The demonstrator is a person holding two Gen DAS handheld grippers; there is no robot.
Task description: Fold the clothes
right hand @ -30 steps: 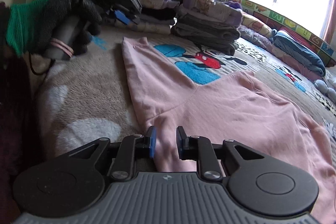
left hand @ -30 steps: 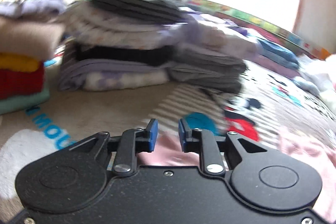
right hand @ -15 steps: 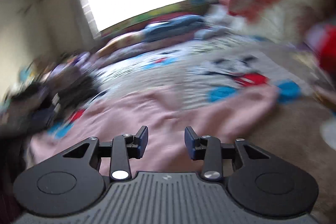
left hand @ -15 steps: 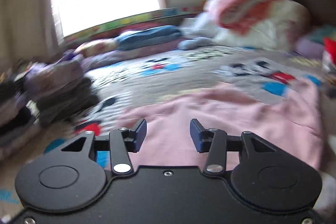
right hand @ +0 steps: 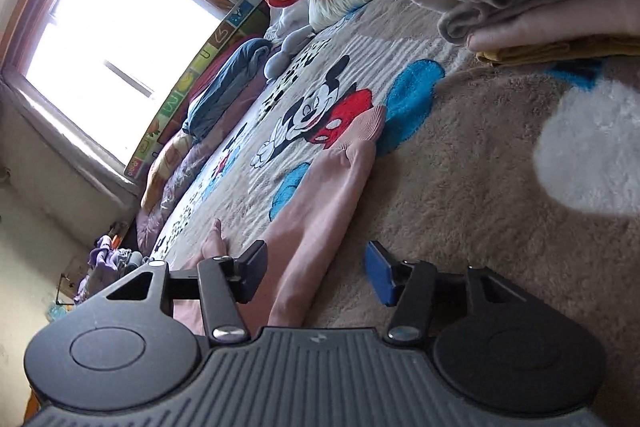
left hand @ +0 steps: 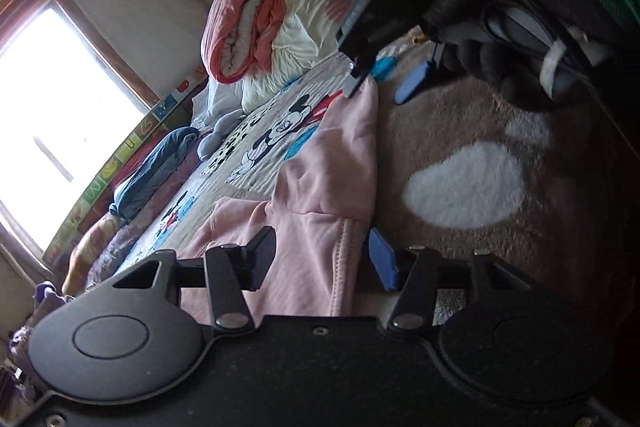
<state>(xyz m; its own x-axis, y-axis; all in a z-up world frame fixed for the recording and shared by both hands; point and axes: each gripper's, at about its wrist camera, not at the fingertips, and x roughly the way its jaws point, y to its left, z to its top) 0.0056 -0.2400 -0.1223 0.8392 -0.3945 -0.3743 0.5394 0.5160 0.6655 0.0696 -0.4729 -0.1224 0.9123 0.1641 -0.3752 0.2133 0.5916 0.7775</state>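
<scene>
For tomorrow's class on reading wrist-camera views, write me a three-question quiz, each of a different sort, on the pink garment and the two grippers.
1. True or false: the left gripper has clamped the pink garment.
2. Multiple choice: in the right wrist view, the pink sleeve's cuff lies on (A) a wooden floor, (B) a cartoon-mouse blanket, (C) a stack of folded clothes.
3. Fill in: the right gripper's finger pads are coloured ____.

Key:
1. False. Its jaws have just been opening; the garment's edge lies between them, not pressed.
2. B.
3. Blue. One pad shows plainly; these jaws too have just been opening.
</scene>
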